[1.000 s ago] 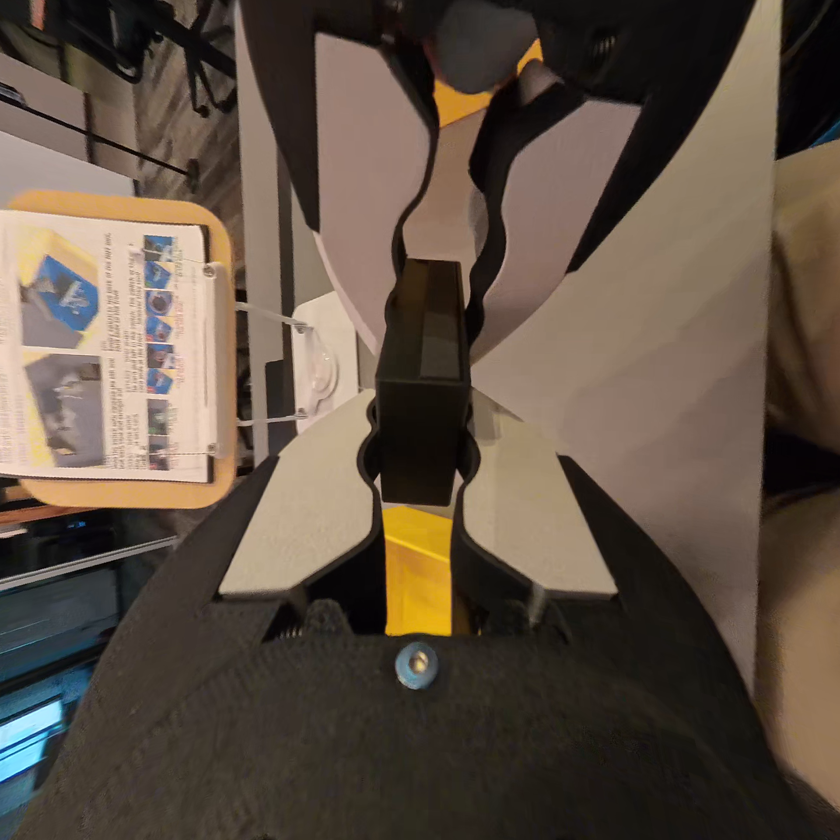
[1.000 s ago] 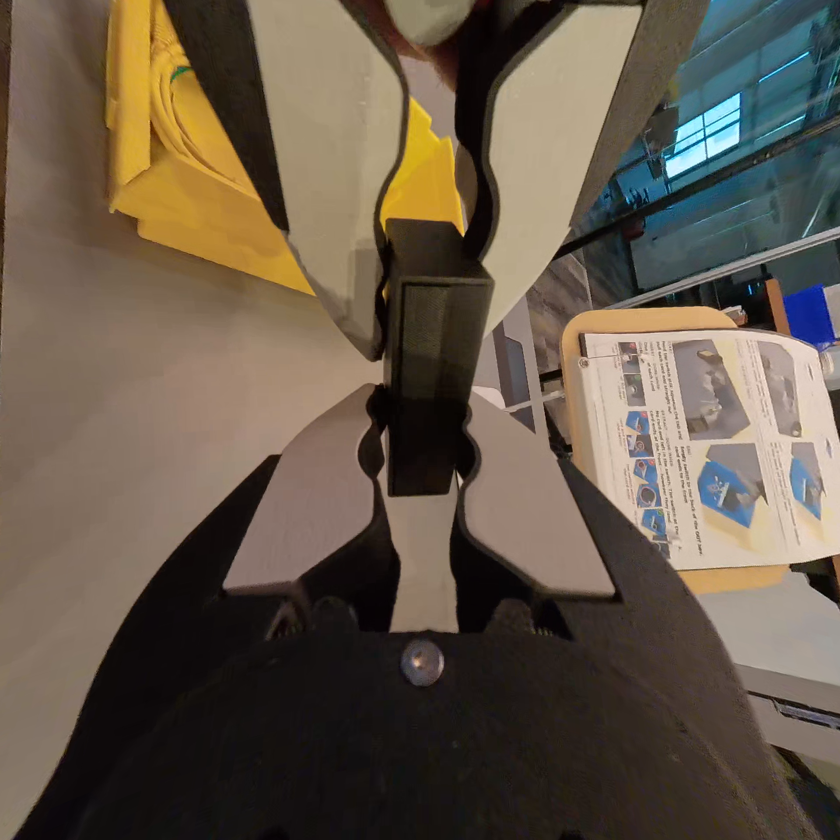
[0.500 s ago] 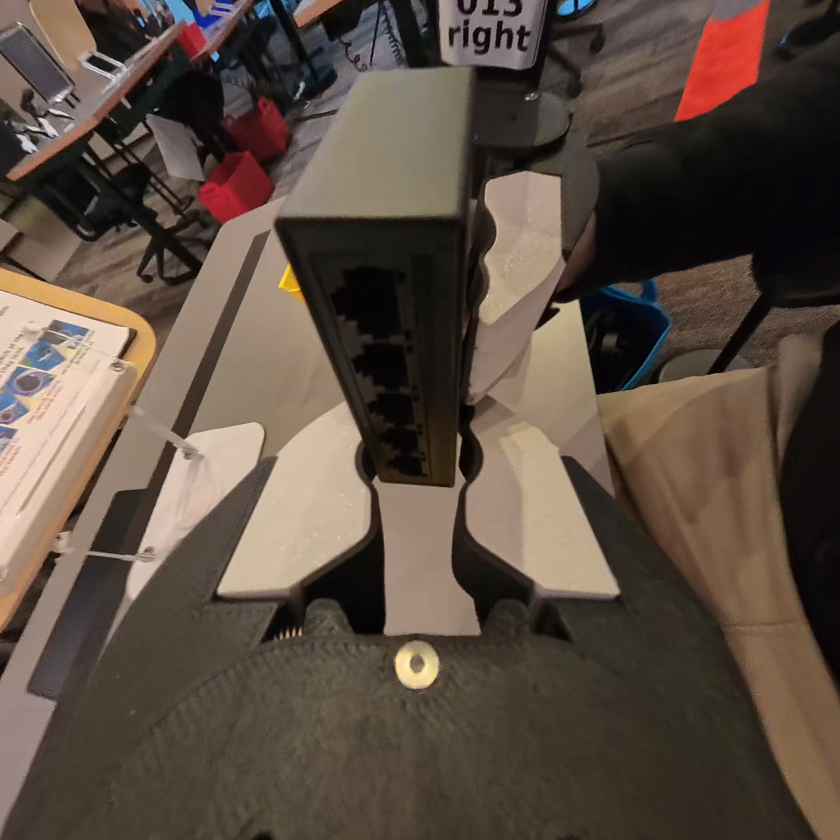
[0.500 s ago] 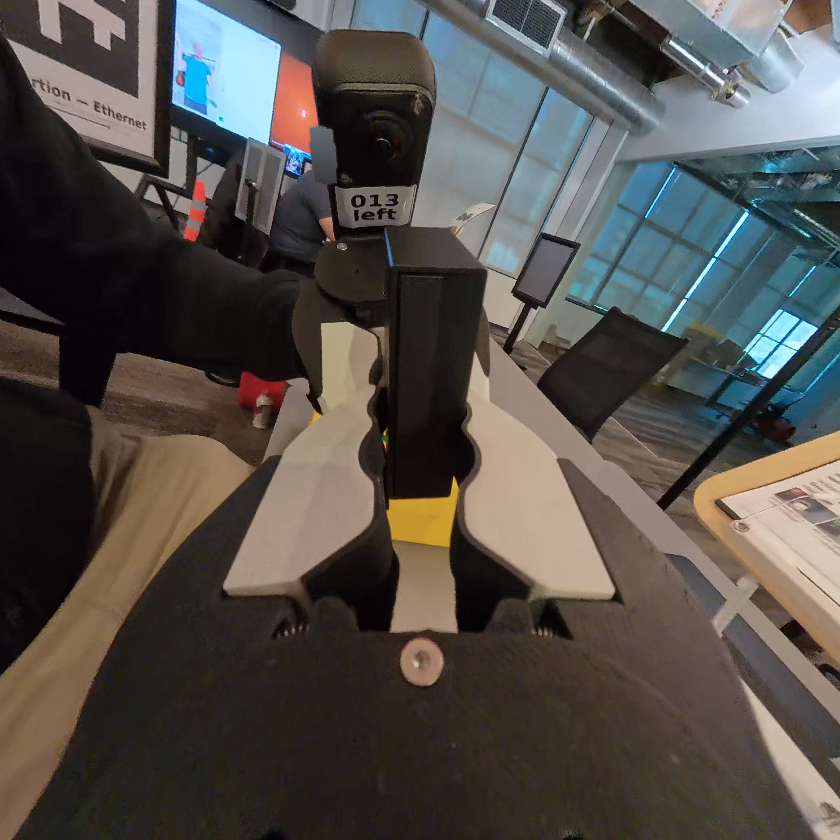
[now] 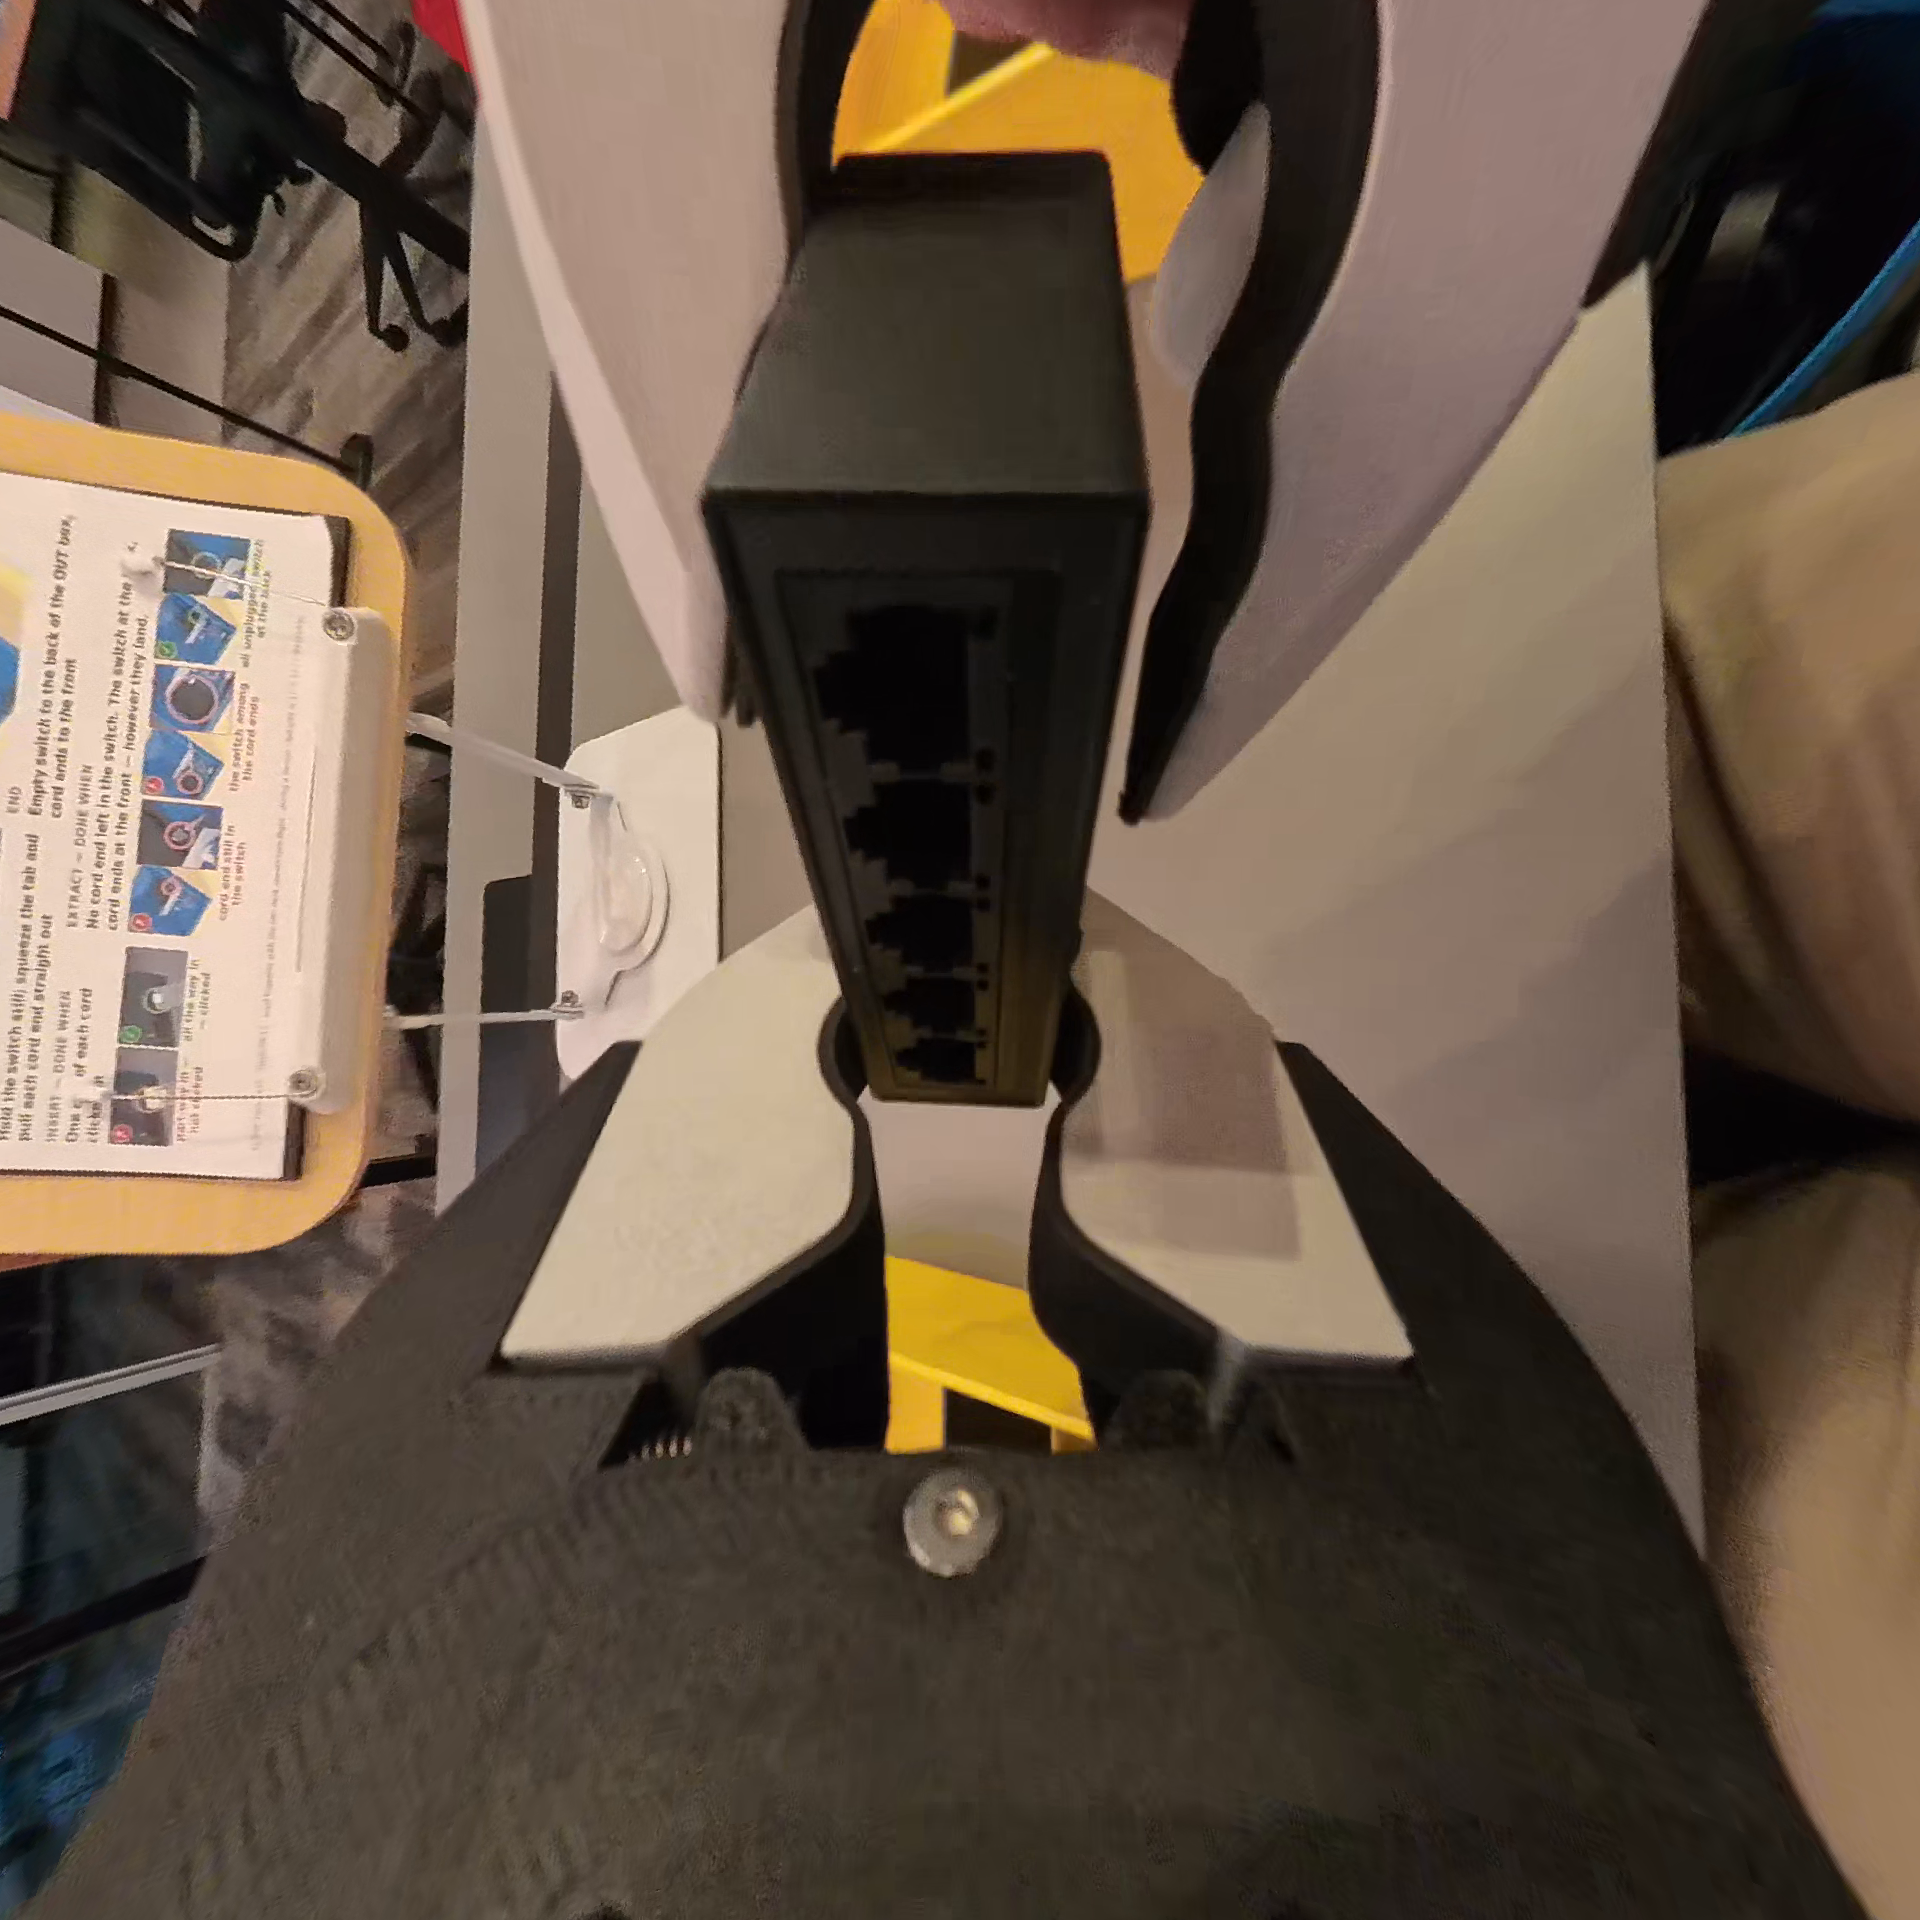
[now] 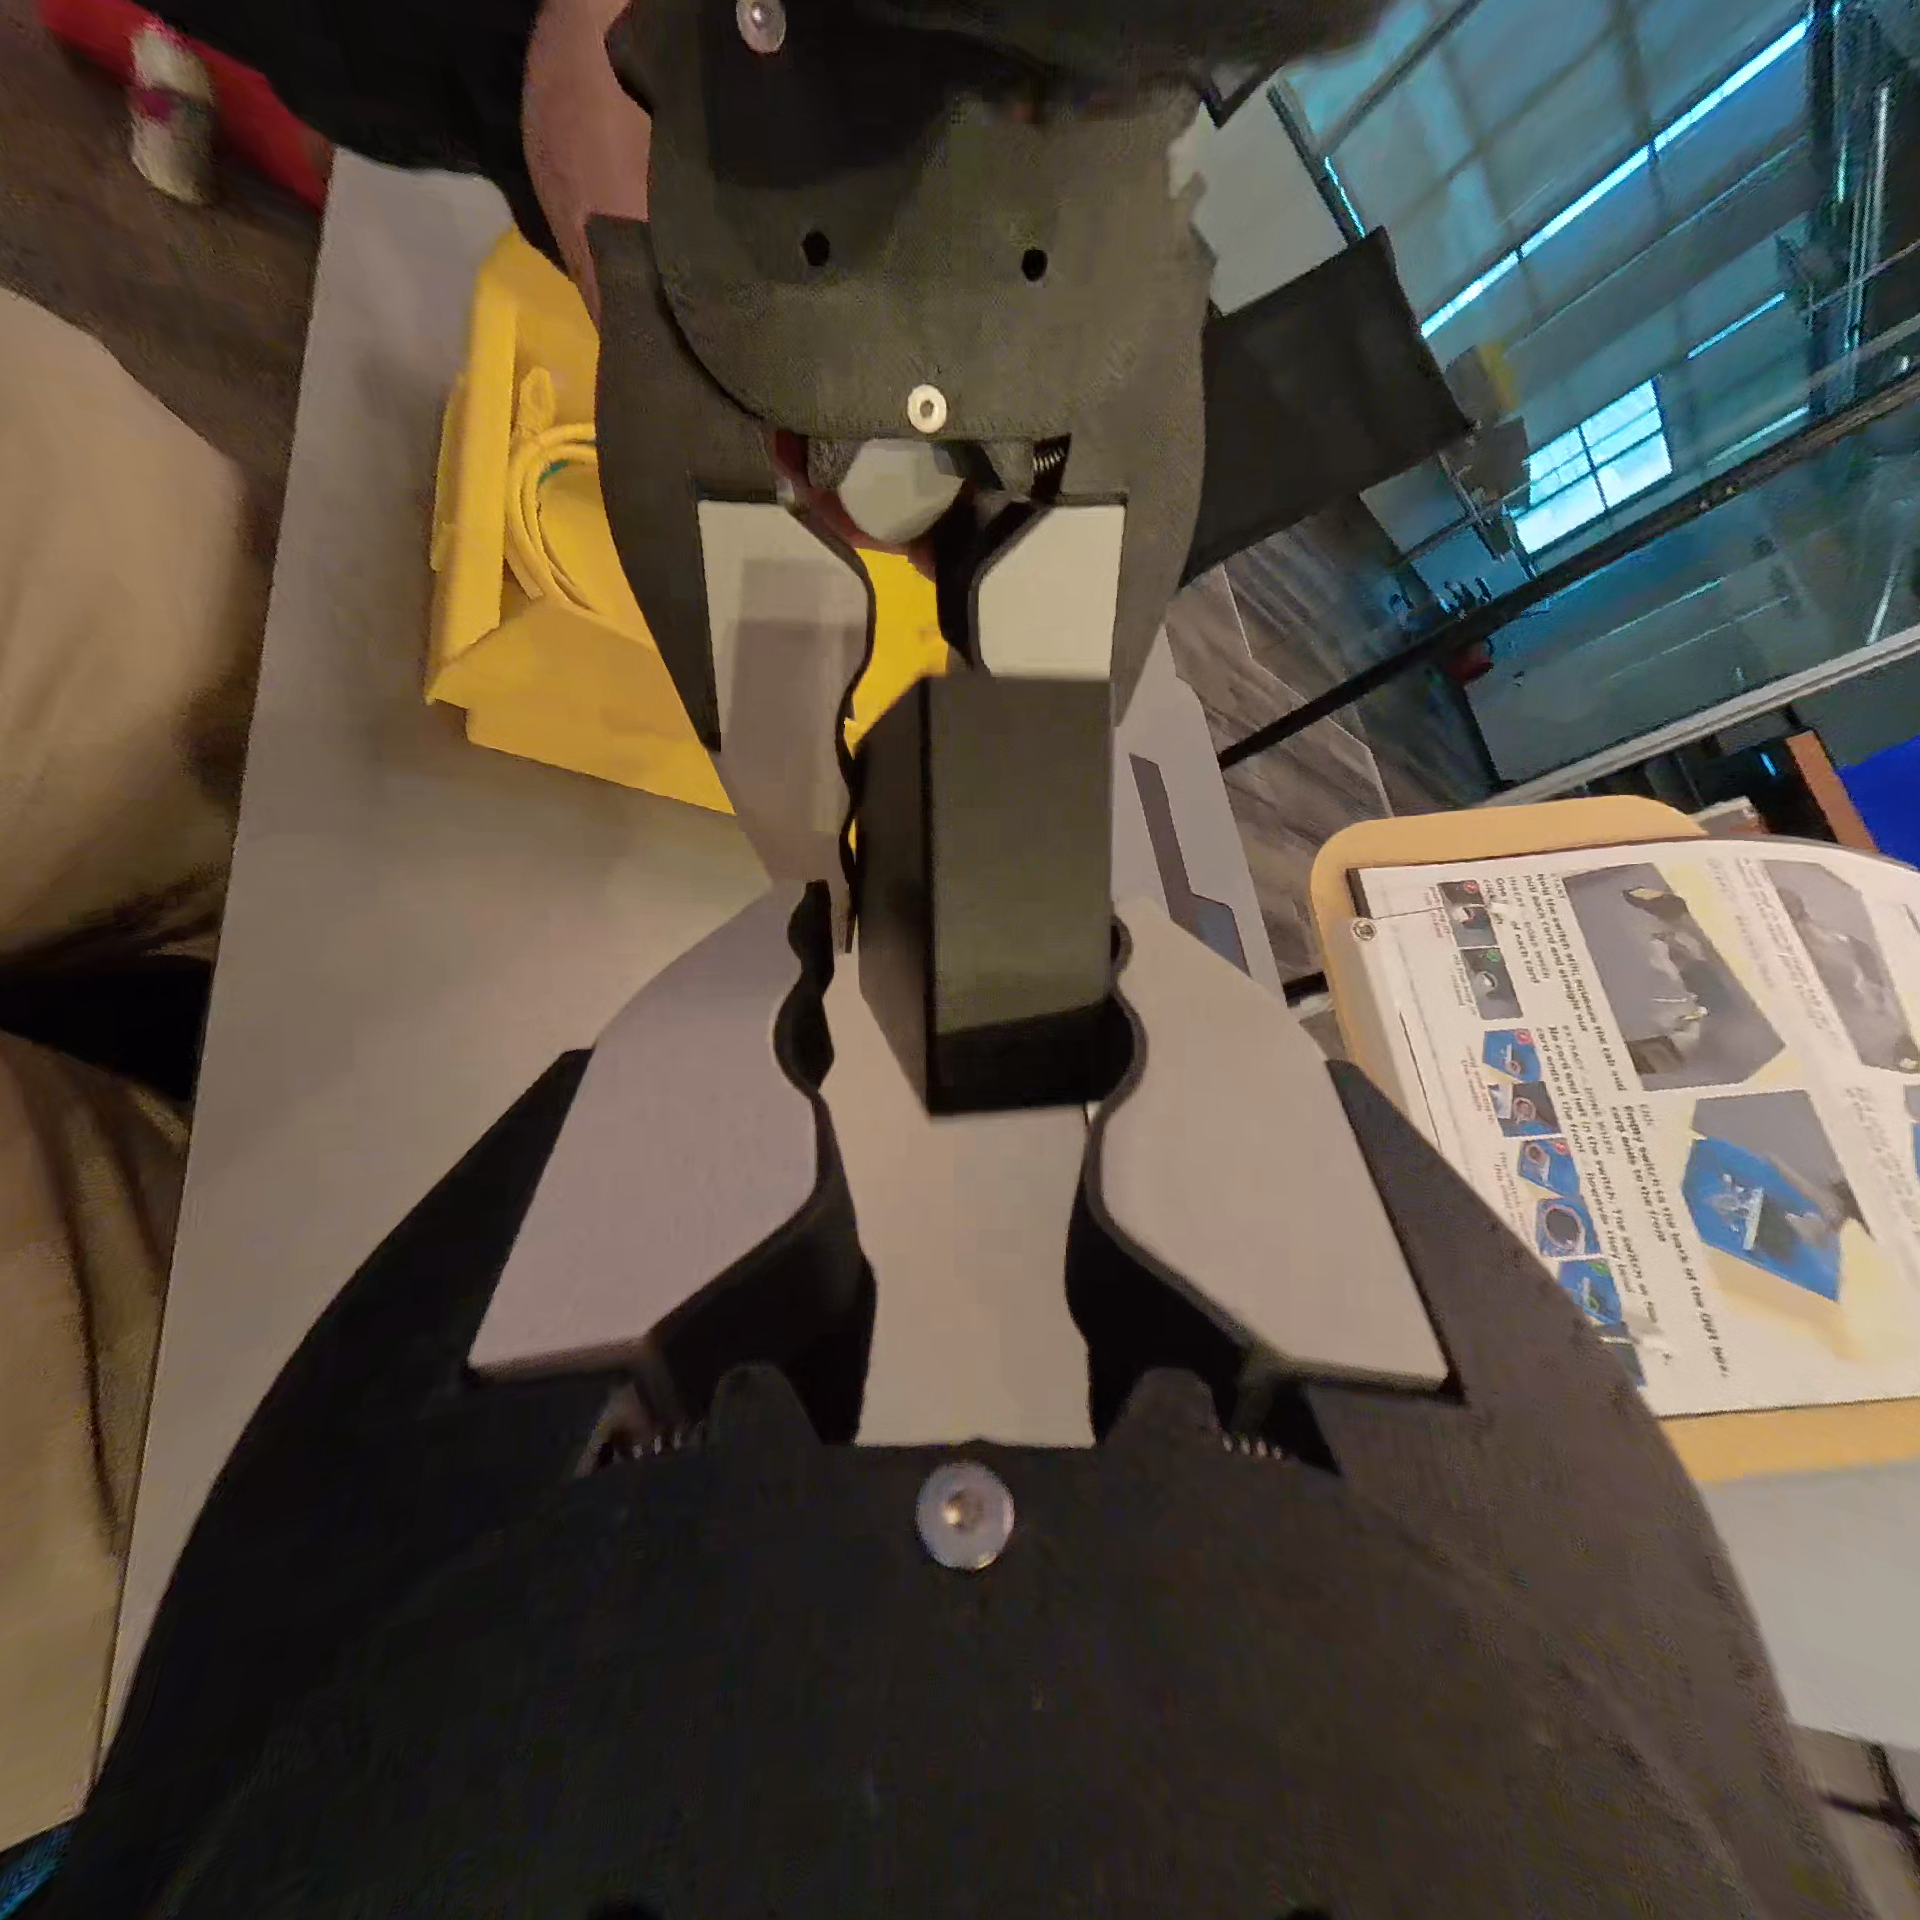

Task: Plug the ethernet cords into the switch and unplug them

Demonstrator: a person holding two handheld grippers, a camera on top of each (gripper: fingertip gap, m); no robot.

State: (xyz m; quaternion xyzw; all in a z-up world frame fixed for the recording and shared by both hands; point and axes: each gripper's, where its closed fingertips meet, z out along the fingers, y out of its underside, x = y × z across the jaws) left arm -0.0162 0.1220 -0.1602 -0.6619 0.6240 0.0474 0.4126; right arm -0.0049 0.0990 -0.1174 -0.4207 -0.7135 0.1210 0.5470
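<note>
A black switch [image 5: 935, 436] is held upright above the grey table [image 5: 1403, 831] between both grippers. Its row of empty ports [image 5: 914, 831] faces the left wrist view. My left gripper [image 5: 956, 1039] is shut on its lower end. My right gripper [image 6: 966, 997] stands around the other end with its jaws spread; a narrow gap shows beside the switch [image 6: 997, 883]. In the left wrist view the right gripper [image 5: 925, 748] reaches in from the top, one finger apart from the switch. Yellow cords [image 6: 540, 488] lie coiled in a yellow box [image 6: 540, 665] on the table.
A wooden board with a printed instruction sheet [image 5: 156, 831] hangs off the table's side; it also shows in the right wrist view [image 6: 1662, 1091]. A person's beige trouser legs [image 5: 1787, 935] are along the other side. A suction mount [image 5: 634, 894] sits at the table's edge. Tip to tip, the grippers are about 5 cm apart.
Both views have swung from the room back down to the table. The right gripper's jaws have widened around the switch. The left gripper still clamps it.
</note>
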